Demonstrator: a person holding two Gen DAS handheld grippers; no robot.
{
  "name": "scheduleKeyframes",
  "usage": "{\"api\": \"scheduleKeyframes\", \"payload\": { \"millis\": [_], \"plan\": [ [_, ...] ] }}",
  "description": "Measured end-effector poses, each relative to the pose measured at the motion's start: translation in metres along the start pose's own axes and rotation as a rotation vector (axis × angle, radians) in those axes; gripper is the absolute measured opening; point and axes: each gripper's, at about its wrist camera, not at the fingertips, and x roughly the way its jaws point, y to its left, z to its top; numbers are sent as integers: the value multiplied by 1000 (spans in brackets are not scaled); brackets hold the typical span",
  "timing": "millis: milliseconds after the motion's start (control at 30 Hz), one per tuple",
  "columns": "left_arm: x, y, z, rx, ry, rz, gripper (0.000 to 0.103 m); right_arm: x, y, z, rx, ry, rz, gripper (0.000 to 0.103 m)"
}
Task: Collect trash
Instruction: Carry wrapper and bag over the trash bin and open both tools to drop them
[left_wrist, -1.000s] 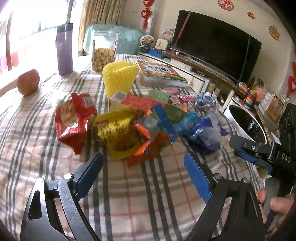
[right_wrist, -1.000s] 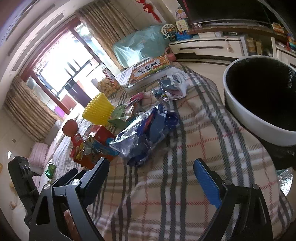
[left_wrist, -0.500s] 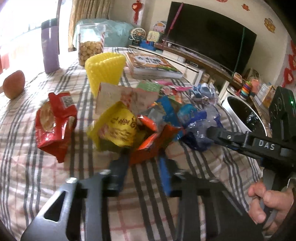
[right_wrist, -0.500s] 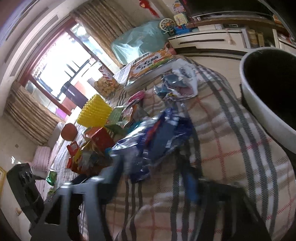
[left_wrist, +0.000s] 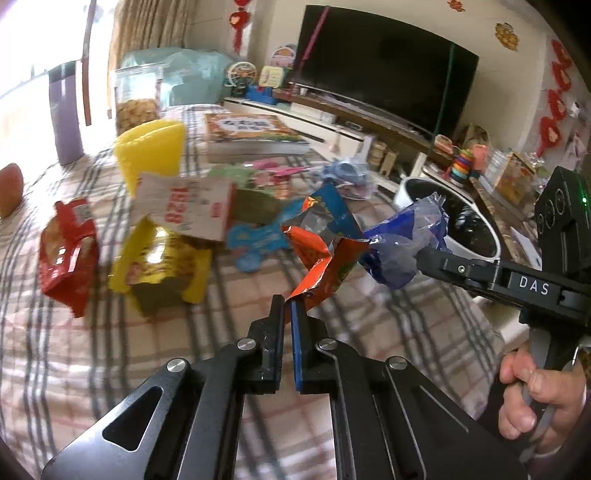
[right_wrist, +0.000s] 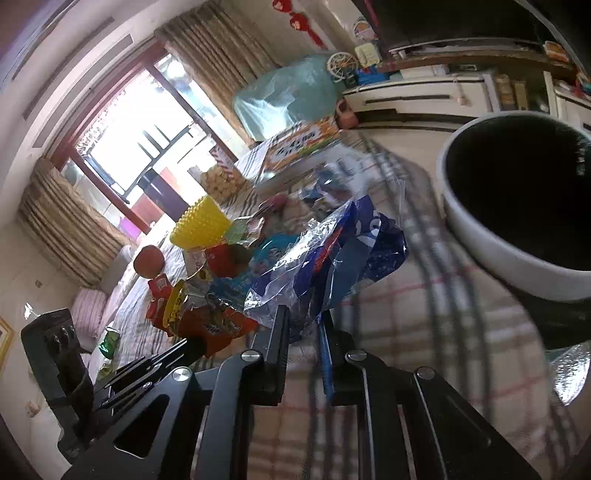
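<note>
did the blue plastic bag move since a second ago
Yes. The blue plastic bag, shut in the right gripper, has lifted off the checked tablecloth and now hangs nearer the white bin.

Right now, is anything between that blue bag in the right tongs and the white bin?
Nothing visible. The blue plastic bag hangs in the right tongs beside the white bin, with only bare checked tablecloth between them.

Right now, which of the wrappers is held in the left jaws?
The orange wrapper, pinched by its lower corner and lifted off the tablecloth; the blue plastic bag is in the right jaws instead.
</note>
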Motion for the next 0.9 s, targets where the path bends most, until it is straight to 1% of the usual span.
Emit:
{"api": "scheduleKeyframes", "payload": {
  "millis": [267,333,533,800,900],
  "plan": [
    [5,-39,11,56,-8,-58,3,-36,-27,4,26,-53,-57,15],
    [7,-49,14,71,-8,-71,1,-41,-34,5,38,-61,-69,15],
    [15,-79,23,115,-11,-111,1,-62,-55,8,65,-92,-105,15],
    [22,-121,38,180,-30,-162,1,-88,-76,21,77,-146,-148,15],
    [26,-131,42,194,-29,-175,1,-95,-85,26,83,-158,-166,15]
  ]
}}
